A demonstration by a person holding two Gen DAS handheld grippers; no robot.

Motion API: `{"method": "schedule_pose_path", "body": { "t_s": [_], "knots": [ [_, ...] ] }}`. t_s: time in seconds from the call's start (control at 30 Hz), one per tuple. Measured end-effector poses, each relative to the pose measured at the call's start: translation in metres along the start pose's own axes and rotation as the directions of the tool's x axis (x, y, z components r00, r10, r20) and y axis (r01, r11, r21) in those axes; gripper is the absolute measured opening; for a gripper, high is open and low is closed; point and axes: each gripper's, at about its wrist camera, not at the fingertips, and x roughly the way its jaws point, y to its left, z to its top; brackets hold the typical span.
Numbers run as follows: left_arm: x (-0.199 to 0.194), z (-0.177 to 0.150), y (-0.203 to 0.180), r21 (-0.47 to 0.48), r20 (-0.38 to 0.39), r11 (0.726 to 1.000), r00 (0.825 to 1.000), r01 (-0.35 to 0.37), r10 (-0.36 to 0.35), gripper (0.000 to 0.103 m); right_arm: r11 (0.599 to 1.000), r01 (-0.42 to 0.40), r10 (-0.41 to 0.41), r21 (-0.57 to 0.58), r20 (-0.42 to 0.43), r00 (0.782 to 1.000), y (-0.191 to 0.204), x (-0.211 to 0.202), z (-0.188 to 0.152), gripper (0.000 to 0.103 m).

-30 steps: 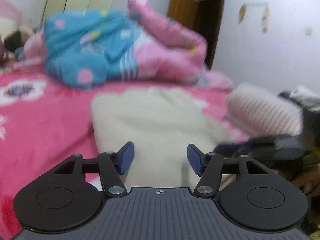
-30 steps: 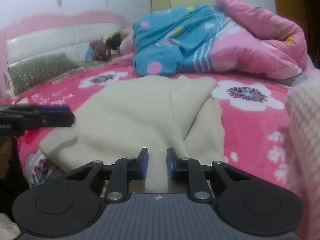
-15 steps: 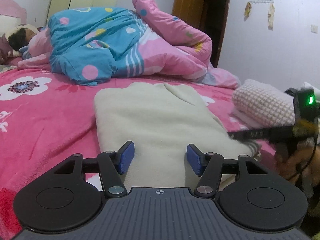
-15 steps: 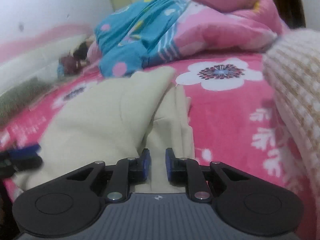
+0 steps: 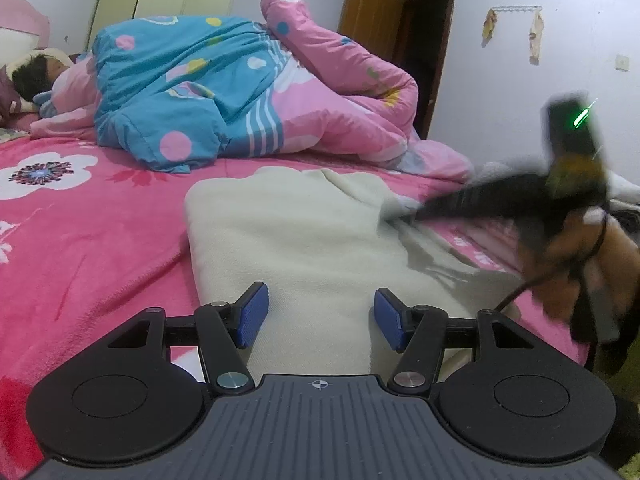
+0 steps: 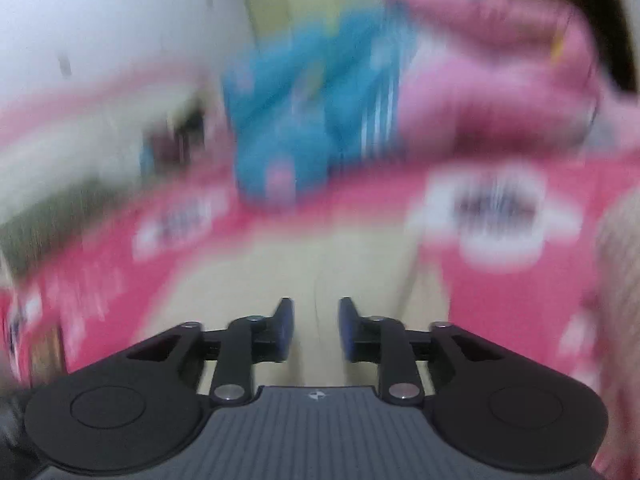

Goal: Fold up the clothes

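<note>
A cream garment [image 5: 300,240] lies flat on the pink flowered bed sheet [image 5: 80,240]. My left gripper [image 5: 320,318] hovers open over the garment's near end, with nothing between its blue pads. In the left wrist view my right gripper [image 5: 404,210] comes in blurred from the right, held by a hand [image 5: 580,264]. Its tips are at the garment's right edge, which looks lifted there. In the badly blurred right wrist view the right gripper [image 6: 316,330] has its jaws nearly together, with cream cloth [image 6: 320,264] running between them.
A bundled blue and pink quilt [image 5: 224,92] fills the far side of the bed. A person lies at the headboard end [image 5: 36,76]. A pale waffle-knit fabric [image 6: 620,280] sits at the right. A brown door [image 5: 420,40] stands open beyond.
The right gripper has swung up and inward over the garment's right side, pulling that edge up with it. The left gripper has stayed open in place.
</note>
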Motion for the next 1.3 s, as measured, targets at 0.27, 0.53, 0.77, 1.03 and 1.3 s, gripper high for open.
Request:
{"method": "schedule_pose_path", "body": {
  "t_s": [0.27, 0.53, 0.77, 1.03, 1.3],
  "knots": [
    [-0.02, 0.005, -0.003, 0.057, 0.04, 0.996, 0.996, 0.071, -0.074, 0.063, 0.952, 0.007, -0.001, 0.305, -0.019, 1.0, -0.056, -0.075, -0.011, 0.033],
    [-0.021, -0.016, -0.05, 0.353, -0.067, 0.928, 0.992, 0.123, -0.106, 0.065, 0.821, -0.085, 0.187, 0.564, -0.125, 0.974, -0.084, -0.094, -0.065, 0.037],
    [-0.011, -0.016, -0.052, 0.372, -0.06, 0.926, 0.997, 0.066, -0.047, 0.056, 0.764, -0.116, 0.243, 0.635, -0.116, 0.963, -0.087, -0.072, -0.079, 0.033],
    [-0.009, -0.017, -0.05, 0.368, -0.042, 0.929, 0.999, 0.033, -0.019, 0.053, 0.696, -0.155, 0.281, 0.701, -0.067, 0.957, -0.09, -0.059, -0.089, 0.013],
    [-0.019, -0.013, -0.036, 0.324, -0.009, 0.946, 1.0, 0.016, -0.013, 0.049, 0.695, -0.174, 0.295, 0.698, -0.055, 0.954, -0.074, -0.072, -0.088, 0.011]
  ]
}}
